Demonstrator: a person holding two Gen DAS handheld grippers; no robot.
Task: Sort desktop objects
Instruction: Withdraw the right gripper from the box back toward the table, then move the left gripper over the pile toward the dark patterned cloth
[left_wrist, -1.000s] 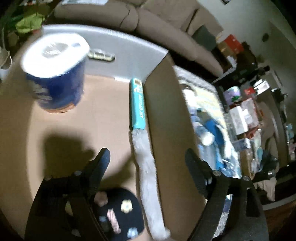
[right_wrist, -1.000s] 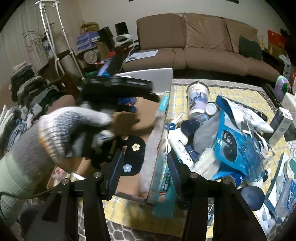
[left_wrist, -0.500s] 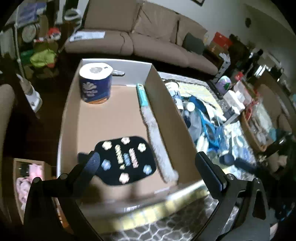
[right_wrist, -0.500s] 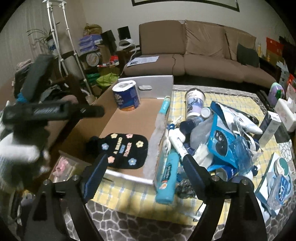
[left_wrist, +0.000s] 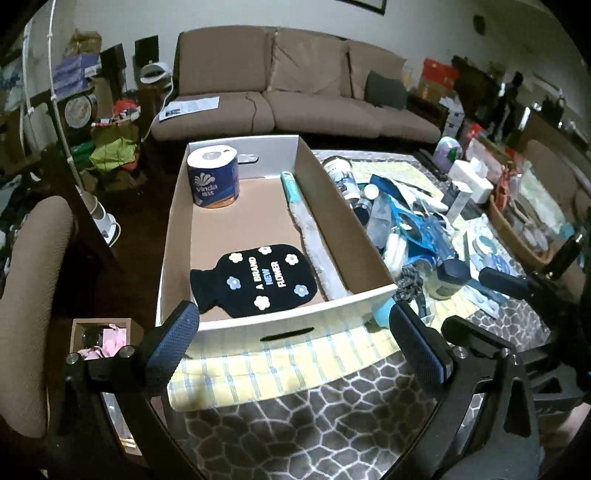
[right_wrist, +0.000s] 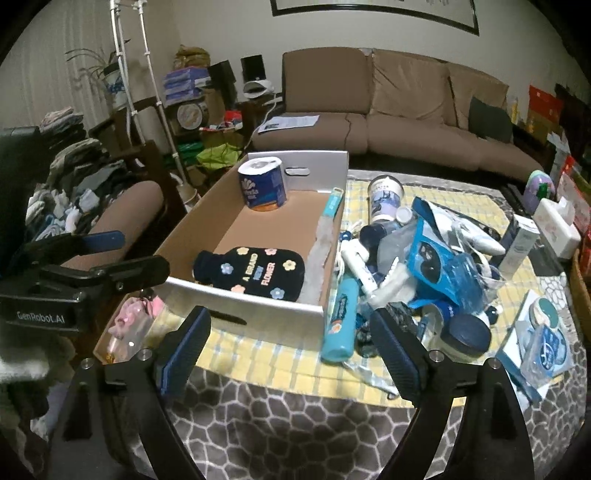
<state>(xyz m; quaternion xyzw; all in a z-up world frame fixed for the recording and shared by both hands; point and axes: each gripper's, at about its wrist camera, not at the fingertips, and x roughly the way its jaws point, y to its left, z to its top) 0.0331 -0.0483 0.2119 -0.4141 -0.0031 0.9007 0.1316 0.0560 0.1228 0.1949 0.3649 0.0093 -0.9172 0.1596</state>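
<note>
A cardboard box (left_wrist: 280, 325) (right_wrist: 258, 314) stands on the table. In it lie a black flowered hot-water bottle cover (left_wrist: 255, 280) (right_wrist: 255, 273), a blue toilet roll (left_wrist: 212, 177) (right_wrist: 262, 184) and a white duster with a teal handle (left_wrist: 310, 225) (right_wrist: 325, 229). A pile of blue and white toiletries (left_wrist: 417, 229) (right_wrist: 417, 266) lies right of the box. My left gripper (left_wrist: 295, 343) is open and empty, in front of the box. My right gripper (right_wrist: 291, 350) is open and empty, in front of the box and a teal tube (right_wrist: 341, 317).
A yellow checked cloth (right_wrist: 258, 362) and a grey patterned mat (left_wrist: 314, 424) cover the table. A small wooden box (left_wrist: 99, 332) with pink items sits left of the cardboard box. A brown sofa (right_wrist: 388, 110) stands behind. A wicker basket (left_wrist: 517, 236) is at far right.
My left gripper has pulled back out of the box, leaving the black cover lying inside. My right gripper has also backed away and risen slightly.
</note>
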